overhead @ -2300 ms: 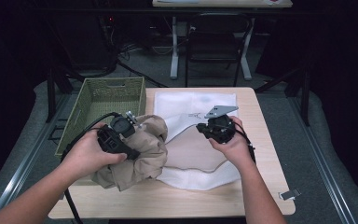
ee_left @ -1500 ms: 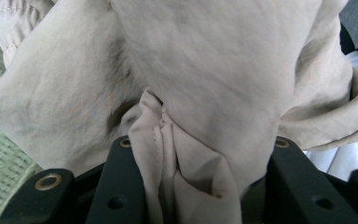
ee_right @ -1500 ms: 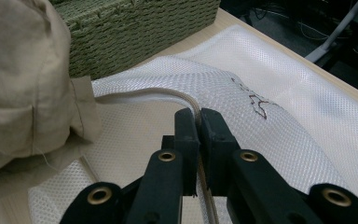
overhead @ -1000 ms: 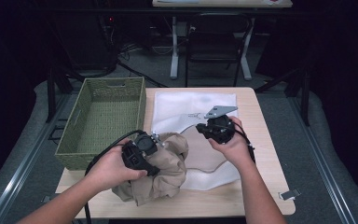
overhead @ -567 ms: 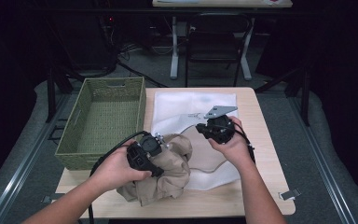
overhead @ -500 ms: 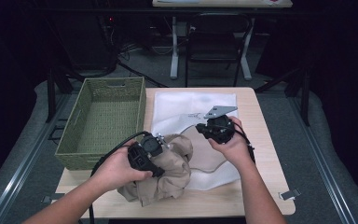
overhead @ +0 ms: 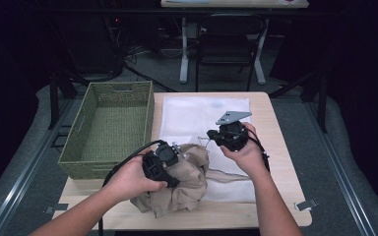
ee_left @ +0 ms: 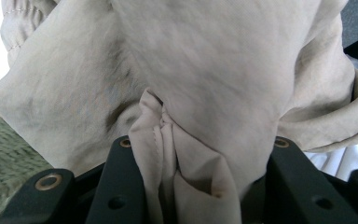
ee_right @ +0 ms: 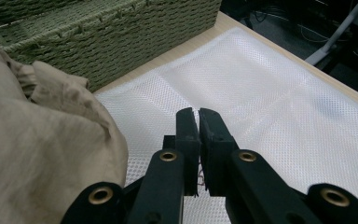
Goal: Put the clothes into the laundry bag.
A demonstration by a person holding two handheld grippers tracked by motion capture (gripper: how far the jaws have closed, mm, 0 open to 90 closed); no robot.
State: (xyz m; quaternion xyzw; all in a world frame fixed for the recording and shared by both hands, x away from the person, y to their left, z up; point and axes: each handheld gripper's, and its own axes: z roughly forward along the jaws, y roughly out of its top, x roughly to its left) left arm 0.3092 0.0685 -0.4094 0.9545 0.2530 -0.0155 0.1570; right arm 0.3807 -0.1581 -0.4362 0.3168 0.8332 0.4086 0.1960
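Bunching up near the front edge of the tabletop, left of its middle, a crumpled beige cotton garment (overhead: 184,184) lies partly on a white mesh laundry bag (overhead: 204,115) that covers the middle of the light wooden tabletop (overhead: 280,162). The left gripper (ee_left: 193,179) has a thick fold of the beige fabric clamped between its jaws, as the left gripper view makes plain. The right gripper (ee_right: 198,140) sits over the mesh bag toward the right side of the tabletop; its jaws are pressed almost together with a thin edge of white mesh seemingly pinched between them, probably the bag's opening, though I cannot be sure the mesh is truly caught.

Risks, as I judge them: the left jaws bite only one fold, so the rest of the garment hangs free and could drag off the front edge or snag on the bag's rim if pushed inside. The right gripper's hold on the slippery mesh looks thin and could slip, letting the mouth fall closed.

A green woven rectangular basket (overhead: 109,129) stands at the back-left corner of the tabletop, and nothing is inside it. The mesh bag lies flat and appears to hold nothing yet.
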